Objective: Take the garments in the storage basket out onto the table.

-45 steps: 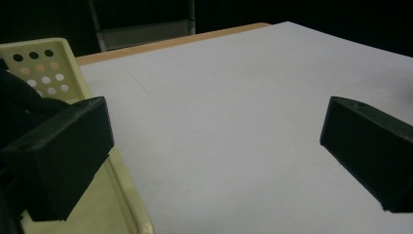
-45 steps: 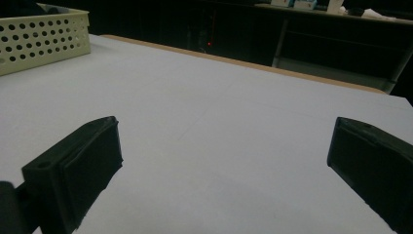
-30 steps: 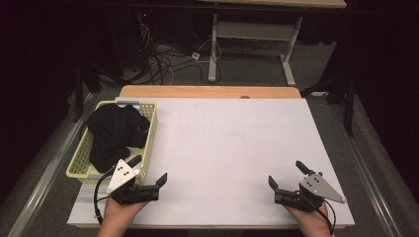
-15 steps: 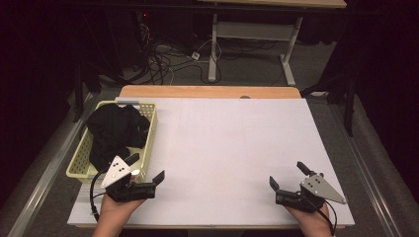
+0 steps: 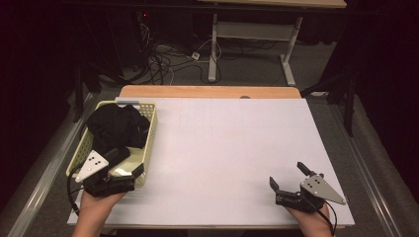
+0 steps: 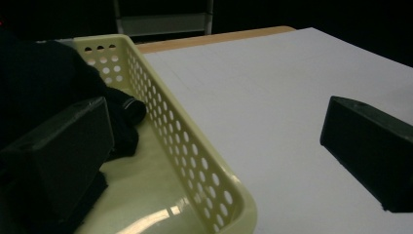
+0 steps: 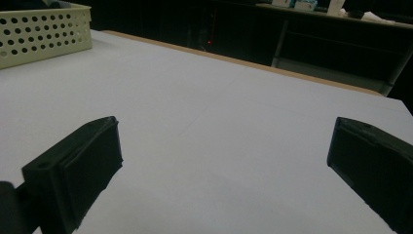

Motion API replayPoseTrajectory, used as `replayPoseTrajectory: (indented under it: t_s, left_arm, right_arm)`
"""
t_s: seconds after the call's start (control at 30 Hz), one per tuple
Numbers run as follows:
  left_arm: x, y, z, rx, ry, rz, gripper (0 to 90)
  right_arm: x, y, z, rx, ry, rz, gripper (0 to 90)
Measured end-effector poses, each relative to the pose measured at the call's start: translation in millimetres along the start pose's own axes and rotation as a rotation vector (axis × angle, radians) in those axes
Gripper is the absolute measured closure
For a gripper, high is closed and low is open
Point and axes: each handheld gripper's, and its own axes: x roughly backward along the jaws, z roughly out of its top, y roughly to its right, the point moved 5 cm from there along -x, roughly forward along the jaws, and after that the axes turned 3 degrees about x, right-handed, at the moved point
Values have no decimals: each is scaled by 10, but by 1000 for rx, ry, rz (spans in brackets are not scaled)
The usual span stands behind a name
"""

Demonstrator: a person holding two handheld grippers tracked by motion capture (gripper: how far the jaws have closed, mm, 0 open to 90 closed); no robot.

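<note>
left hand-held gripper (image 5: 129, 170) gapes astride the basket (image 5: 148, 131) rim, black garment (image 5: 116, 126) ahead ungrasped; right hand-held gripper (image 5: 289, 178) released, idle. removal not begun.

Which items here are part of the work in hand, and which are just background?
In the job:
left gripper, jaws open astride the basket wall
yellow basket
black cloth inside it

Lying about:
right gripper, open on the white table
floor cables
</note>
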Motion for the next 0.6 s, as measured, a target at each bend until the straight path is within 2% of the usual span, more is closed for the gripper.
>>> replayPoseTrajectory:
  t_s: [0.07, 0.17, 0.2, 0.27, 0.37, 0.6]
  left_arm:
    - [18, -31, 2, 1, -1, 6, 0]
    - [68, -124, -5, -2, -9, 32, 0]
    - [96, -193, -18, -6, -20, 57, 0]
    - [111, -228, -24, -2, -21, 65, 0]
    - [167, -355, -45, 21, -21, 94, 0]
    - [244, -527, -79, 49, -27, 127, 0]
  right_arm:
    - [-2, 0, -1, 1, -1, 0, 1]
    - [-5, 1, -3, 1, -4, 0, 1]
    - [-6, 1, -5, 1, -5, 0, 1]
    - [-7, 1, -8, 2, -7, -1, 1]
    - [-8, 2, -12, 5, -9, -2, 1]
    - [-13, -1, -23, 8, -14, -3, 1]
